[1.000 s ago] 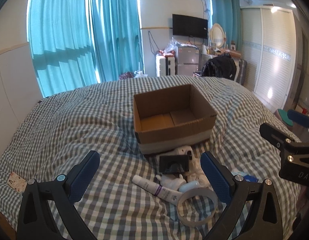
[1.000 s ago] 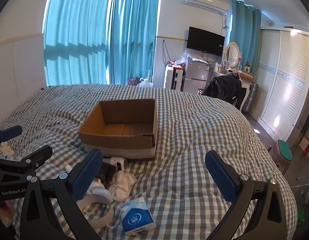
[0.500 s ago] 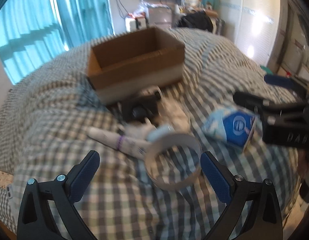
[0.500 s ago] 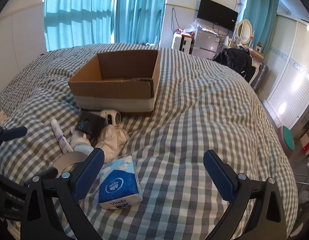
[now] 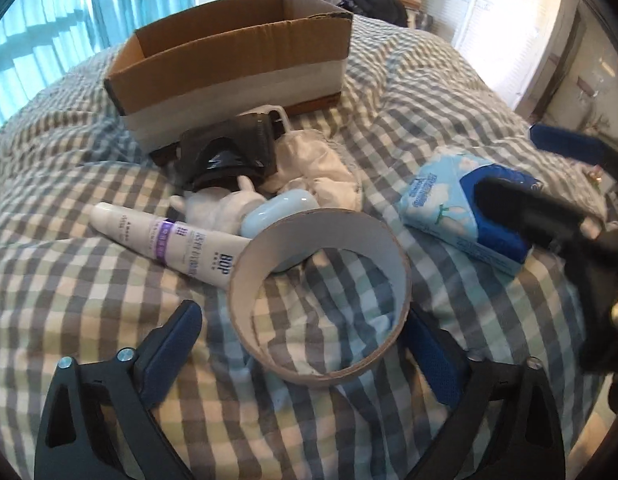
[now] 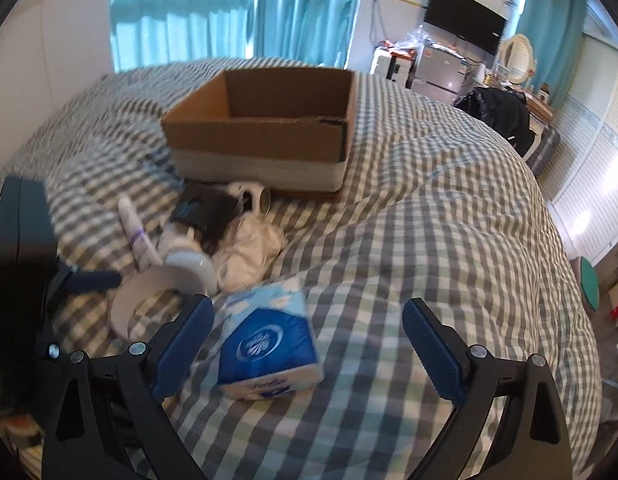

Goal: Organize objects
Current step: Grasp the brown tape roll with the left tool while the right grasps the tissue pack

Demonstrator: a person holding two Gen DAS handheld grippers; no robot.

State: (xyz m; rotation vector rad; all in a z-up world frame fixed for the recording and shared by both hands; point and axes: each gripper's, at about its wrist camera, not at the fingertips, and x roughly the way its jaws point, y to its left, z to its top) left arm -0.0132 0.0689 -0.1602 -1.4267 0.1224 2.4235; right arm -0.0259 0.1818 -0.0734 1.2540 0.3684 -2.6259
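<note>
An open, empty cardboard box [image 5: 233, 52] sits on the checked bed; it also shows in the right wrist view [image 6: 265, 132]. In front of it lies a pile: a tape ring [image 5: 321, 296], a white tube [image 5: 169, 240], a black pouch [image 5: 229, 156], a white cloth [image 5: 317, 168], a pale blue case [image 5: 285, 208] and a blue tissue pack [image 5: 461, 212]. My left gripper [image 5: 305, 356] is open, its fingers either side of the tape ring. My right gripper [image 6: 309, 344] is open, the tissue pack [image 6: 269, 340] between its fingers, nearer the left one.
A white mug [image 6: 253, 196] lies on its side by the box. The bed's checked quilt [image 6: 429, 240] spreads to the right. Teal curtains, a TV, a fridge and a white wardrobe stand beyond the bed.
Both grippers have come down and forward toward the pile. The left now brackets the tape ring; the right now brackets the tissue pack. Both stay open.
</note>
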